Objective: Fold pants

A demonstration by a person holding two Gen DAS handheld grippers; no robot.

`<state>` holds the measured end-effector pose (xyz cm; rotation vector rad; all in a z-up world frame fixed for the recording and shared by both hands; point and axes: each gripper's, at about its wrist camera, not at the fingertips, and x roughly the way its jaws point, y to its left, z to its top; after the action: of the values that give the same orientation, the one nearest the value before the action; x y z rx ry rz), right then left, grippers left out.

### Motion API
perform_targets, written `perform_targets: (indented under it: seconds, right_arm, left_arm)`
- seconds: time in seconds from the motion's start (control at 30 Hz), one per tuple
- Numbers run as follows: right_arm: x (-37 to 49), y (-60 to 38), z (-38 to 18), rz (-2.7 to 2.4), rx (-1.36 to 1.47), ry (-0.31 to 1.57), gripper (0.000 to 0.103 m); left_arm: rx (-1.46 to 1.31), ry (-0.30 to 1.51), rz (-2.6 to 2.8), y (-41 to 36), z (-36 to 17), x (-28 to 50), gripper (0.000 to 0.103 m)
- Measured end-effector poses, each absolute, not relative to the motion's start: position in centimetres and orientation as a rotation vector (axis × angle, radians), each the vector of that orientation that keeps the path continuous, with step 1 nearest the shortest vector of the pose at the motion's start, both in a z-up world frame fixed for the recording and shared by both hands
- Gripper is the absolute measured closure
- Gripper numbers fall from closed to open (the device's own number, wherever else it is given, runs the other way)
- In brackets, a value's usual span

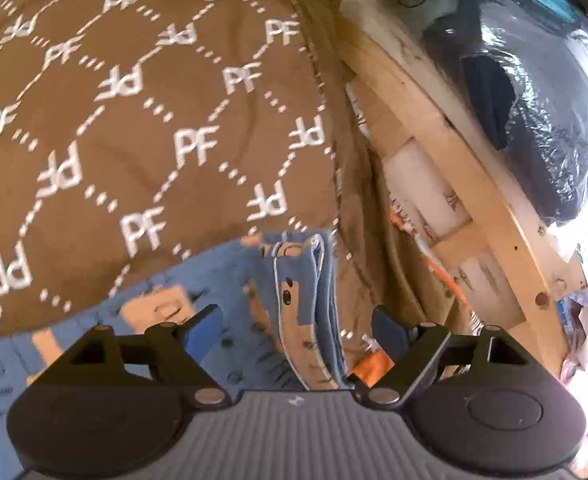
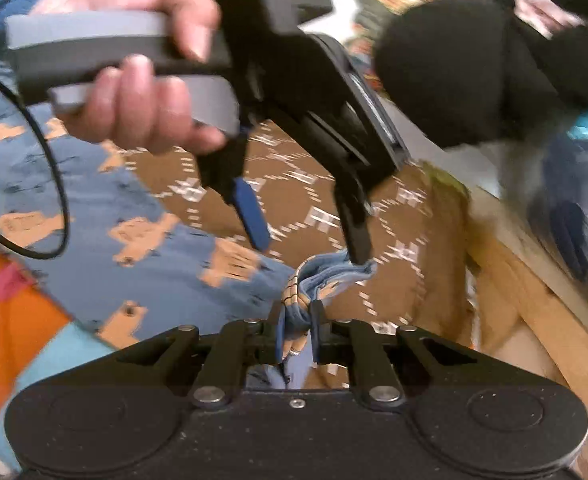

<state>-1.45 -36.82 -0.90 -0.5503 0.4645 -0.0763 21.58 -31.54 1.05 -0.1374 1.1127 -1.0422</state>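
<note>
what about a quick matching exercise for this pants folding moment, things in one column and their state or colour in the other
Things:
1. left tool
2. right tool
3. pants
4. bed cover

States or colours:
A. brown with white PF letters
B. shut on a bunched edge of cloth
C. open, fingers spread over a folded hem
D. blue with tan figures

Pairs: 1-C, 2-B, 3-D, 4-A

Bed w/ brown PF-print cover [image 1: 142, 120], blue patterned pants [image 2: 94, 208] lying on it
</note>
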Motion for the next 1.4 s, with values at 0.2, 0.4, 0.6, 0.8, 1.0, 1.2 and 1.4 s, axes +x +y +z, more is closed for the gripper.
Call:
perform_targets:
  seconds: [0.2, 0.4, 0.6, 0.8, 1.0, 1.2, 1.4]
  right_arm:
    - [-1.8, -34.6, -2.1, 0.029, -0.546, 0.508, 0.09]
    - [-1.7, -34.5, -3.0, 0.053, -0.527, 0.534, 0.074]
    - [-2.0, -34.5, -3.3, 0.068, -0.512, 0.55, 0.059]
    - [-1.8, -35.0, -3.5, 0.085, -0.468, 0.556, 0.073]
    - [-2.3, -34.2, -3.2, 0.093, -0.476, 0.533, 0.086]
    - [-2.4, -32.9, -2.4, 0.137, -0.451, 0.517, 0.086]
    - [-1.9, -30.7, -2.0, 0.235, -0.401, 0.53, 0.087]
  left_arm:
    - [-0.288, 1.192, -0.94, -28.0, -3.0, 22.1, 0.022]
    - [-0.401, 1.204, -0.875, -25.6, -5.4, 22.6, 0.048]
    - [-0.454, 1.204, -0.856, -24.6, -5.7, 22.7, 0.057]
    - [-0.465, 1.192, -0.829, -24.4, -5.8, 22.5, 0.081]
    - [-0.466, 1.126, -0.839, -23.8, -4.5, 21.7, 0.09]
    - [-0.423, 1.089, -0.813, -21.9, -3.1, 21.1, 0.091]
    - [-0.412, 1.091, -0.745, -18.5, -3.1, 21.0, 0.091]
